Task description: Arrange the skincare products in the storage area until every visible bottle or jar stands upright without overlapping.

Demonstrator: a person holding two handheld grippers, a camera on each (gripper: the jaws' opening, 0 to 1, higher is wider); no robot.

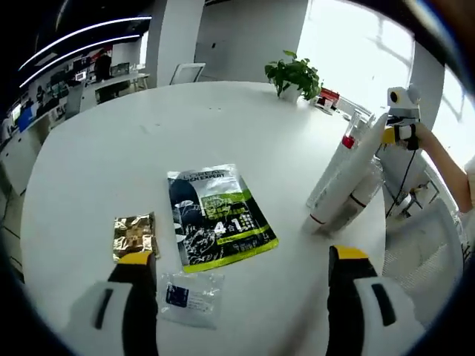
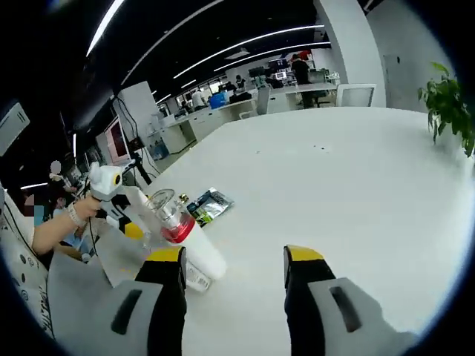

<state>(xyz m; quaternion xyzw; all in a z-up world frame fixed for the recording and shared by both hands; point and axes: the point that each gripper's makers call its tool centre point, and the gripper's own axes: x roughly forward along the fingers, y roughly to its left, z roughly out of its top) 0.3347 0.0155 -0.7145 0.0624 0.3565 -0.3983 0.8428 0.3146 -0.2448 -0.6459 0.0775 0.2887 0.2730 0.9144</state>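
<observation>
Left gripper view: left gripper spread, empty; clear sachet partly behind finger. Right gripper spread, white tube partly hidden.

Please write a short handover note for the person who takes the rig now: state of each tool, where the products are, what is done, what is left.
Left tool: open, holds nothing, low over the round white table.
Right tool: open, holds nothing.
Products: a white tube with a red band leans tilted at the table's edge; a clear-capped bottle with a red collar lies beside the right tool. Flat on the table: a dark and green sachet, a small gold foil packet, a small clear packet with a blue label.
Done: nothing stands upright yet.
Left: set the tube and bottle upright, apart, all in view.
</observation>
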